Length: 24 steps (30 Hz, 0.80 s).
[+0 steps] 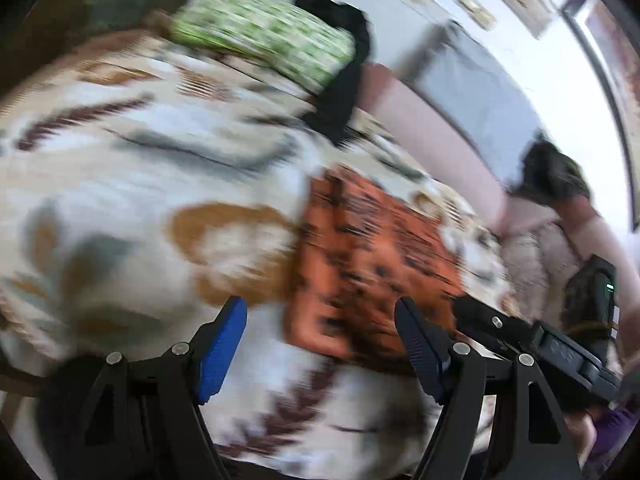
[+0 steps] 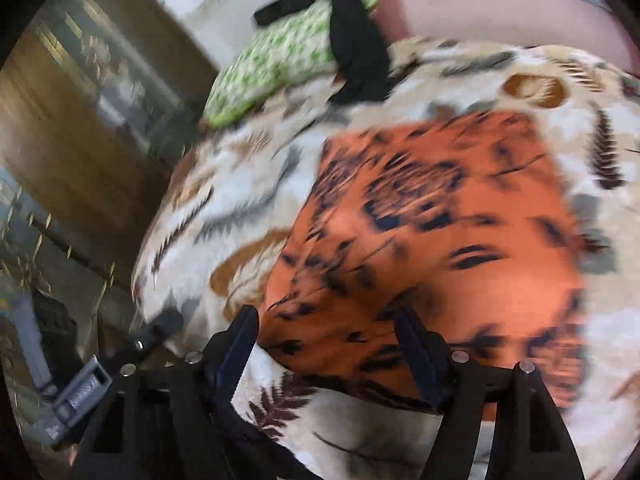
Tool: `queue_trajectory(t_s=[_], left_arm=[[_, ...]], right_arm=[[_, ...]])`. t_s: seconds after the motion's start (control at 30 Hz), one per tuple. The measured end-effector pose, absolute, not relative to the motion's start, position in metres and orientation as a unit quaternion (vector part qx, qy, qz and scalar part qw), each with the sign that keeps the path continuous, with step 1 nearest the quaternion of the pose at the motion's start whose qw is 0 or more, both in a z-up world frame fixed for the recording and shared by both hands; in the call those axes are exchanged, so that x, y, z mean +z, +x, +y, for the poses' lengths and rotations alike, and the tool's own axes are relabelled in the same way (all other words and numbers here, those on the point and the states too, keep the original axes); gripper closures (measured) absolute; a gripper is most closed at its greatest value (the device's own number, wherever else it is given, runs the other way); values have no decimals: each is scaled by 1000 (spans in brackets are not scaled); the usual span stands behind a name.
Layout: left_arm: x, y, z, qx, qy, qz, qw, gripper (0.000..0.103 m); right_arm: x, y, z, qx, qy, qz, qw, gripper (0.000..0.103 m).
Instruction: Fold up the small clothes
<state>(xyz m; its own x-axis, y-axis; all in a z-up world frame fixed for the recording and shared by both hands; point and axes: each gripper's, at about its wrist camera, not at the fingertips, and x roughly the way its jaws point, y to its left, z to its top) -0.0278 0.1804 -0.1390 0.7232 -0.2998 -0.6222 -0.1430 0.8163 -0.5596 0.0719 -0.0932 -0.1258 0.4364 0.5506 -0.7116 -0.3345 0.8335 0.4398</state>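
Orange patterned cloth [image 2: 432, 240] lies blurred ahead of right gripper [image 2: 326, 344], jaws released, empty; left gripper [image 1: 320, 332] likewise released; print indistinct.

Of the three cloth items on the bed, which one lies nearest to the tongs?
The orange garment with dark prints, lying flat just ahead of both tongs. The green patterned cloth and the black garment draped on it lie farther away.

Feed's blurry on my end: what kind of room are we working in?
Most likely a home bedroom: the orange patterned garment lies on a leaf-print blanket, with a green-patterned pillow and a padded pink headboard behind.
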Motion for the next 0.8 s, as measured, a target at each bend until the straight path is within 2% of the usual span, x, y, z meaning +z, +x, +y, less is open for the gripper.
queue_trajectory(t_s=[0.17, 0.3, 0.33, 0.43, 0.5, 0.67, 0.8], left_arm=[[-143, -14, 138, -93, -291, 397, 866, 26], [-153, 8, 135, -90, -317, 412, 850, 29], [-155, 13, 137, -96, -330, 408, 846, 43], [-169, 28, 150, -88, -379, 427, 817, 70], [-180, 29, 160, -66, -405, 441, 798, 82], [-176, 19, 157, -66, -372, 423, 824, 85], [-175, 21, 151, -64, -347, 419, 837, 84]], right_arm=[[-126, 75, -132, 231, 156, 457, 845, 27], [-137, 86, -137, 234, 171, 463, 837, 27], [-139, 86, -136, 237, 172, 463, 836, 27], [-141, 84, -139, 244, 175, 464, 833, 27], [-142, 86, -139, 247, 177, 468, 830, 27], [-127, 99, -133, 253, 150, 480, 827, 27], [-98, 144, -78, 262, 62, 512, 816, 24]])
